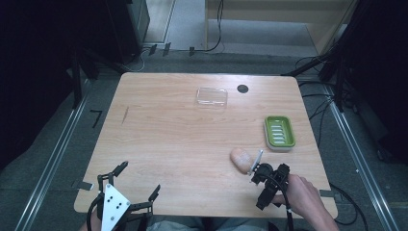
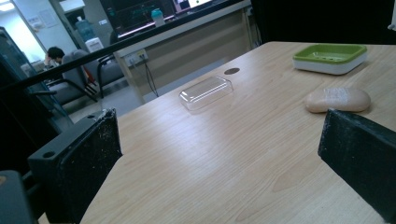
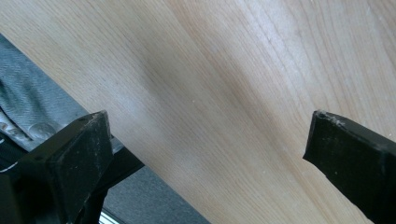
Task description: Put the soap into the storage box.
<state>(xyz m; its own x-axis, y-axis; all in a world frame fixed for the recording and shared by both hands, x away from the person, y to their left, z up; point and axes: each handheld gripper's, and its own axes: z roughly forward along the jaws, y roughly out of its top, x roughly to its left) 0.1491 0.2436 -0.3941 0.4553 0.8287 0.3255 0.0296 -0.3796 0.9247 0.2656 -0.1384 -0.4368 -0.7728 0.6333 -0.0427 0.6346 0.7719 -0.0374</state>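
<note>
Spread across a pale wooden table (image 1: 159,144), with room left between pieces so that each can be reached alone. At the near left corner, the left gripper (image 1: 139,177), parked low with jaws wide apart and nothing between them, aimed up the tabletop, probably waiting its turn. At the near right, the right gripper (image 1: 269,171), held in a hand (image 1: 300,195) just beside the soap, jaws likewise spread and empty in the right gripper view, with bare wood and the table edge beneath; seemingly opened this wide to straddle the bar. Toward the far edge, a clear plastic lid (image 1: 211,96), lying flat and well apart from the rest, apparently set aside so the dish stays open. At the right edge, a green soap dish (image 1: 290,130) on its white base, slotted insert bare, ready to receive. Between dish and right gripper, the beige soap bar (image 1: 240,159), resting flat on the wood, near the dish but not touching it. Beside the lid, a small dark cable hole (image 1: 243,88).
</note>
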